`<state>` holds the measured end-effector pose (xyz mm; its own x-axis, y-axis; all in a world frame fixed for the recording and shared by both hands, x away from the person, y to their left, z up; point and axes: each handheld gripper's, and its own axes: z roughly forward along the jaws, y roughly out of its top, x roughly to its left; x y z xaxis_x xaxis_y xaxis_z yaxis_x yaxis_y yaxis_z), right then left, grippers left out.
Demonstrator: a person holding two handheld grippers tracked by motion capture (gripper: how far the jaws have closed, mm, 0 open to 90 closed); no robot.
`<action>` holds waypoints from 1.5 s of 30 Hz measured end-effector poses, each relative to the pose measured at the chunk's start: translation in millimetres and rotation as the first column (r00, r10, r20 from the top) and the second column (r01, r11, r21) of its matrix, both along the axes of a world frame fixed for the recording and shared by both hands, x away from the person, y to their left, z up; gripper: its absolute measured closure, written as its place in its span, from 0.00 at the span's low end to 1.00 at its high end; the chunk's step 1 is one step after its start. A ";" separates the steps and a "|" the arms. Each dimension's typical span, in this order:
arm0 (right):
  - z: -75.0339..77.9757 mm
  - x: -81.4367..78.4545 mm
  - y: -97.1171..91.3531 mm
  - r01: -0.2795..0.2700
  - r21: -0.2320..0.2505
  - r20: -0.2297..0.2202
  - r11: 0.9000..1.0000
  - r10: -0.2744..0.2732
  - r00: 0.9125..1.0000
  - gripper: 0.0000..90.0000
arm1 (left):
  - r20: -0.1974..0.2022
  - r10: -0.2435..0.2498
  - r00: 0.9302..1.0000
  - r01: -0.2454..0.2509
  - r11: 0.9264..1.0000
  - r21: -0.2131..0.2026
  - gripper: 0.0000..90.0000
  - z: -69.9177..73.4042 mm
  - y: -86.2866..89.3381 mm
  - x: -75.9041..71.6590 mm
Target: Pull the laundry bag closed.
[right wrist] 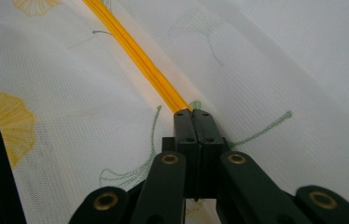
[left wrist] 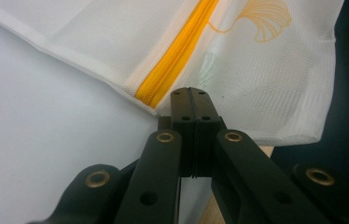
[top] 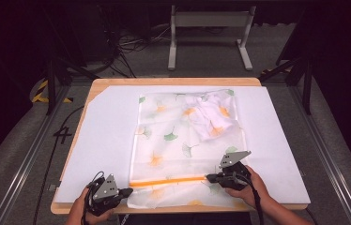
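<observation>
The left gripper [top: 127, 191] pinches the left edge of the white mesh laundry bag with ginkgo leaf print [top: 183, 140], beside the end of the orange zipper [top: 169, 181]. The bag lies flat on the white table mat [top: 103, 136] (a crumpled cloth [top: 211, 115] is inside). The right gripper [top: 209, 177], jaws pressed together, pinches the zipper's right end.

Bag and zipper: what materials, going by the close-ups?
Mesh laundry bag: looks like fine white synthetic netting, matte and semi-sheer; a tiny grid weave shows, with printed ginkgo leaves. Orange zipper: probably plastic or nylon coil on woven tape; it is uniformly coloured, ribbed, with a slight sheen and no metal glint. The exact fibre cannot be told.
</observation>
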<state>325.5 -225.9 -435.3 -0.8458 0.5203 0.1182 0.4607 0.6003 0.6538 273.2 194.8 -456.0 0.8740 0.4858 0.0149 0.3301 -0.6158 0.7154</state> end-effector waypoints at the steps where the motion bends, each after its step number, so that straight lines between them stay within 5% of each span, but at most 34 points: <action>1: 0.2 -0.6 -0.9 0.003 -0.003 0.002 1.000 -0.003 1.000 1.00 | 0.000 0.000 1.000 0.000 1.000 -0.001 1.00 0.0 0.0 0.0; 45: -0.5 -13.4 -74.2 0.163 0.043 -0.026 0.986 -0.162 0.986 1.00 | -0.013 -0.009 1.000 0.009 1.000 -0.009 1.00 -0.2 1.5 2.1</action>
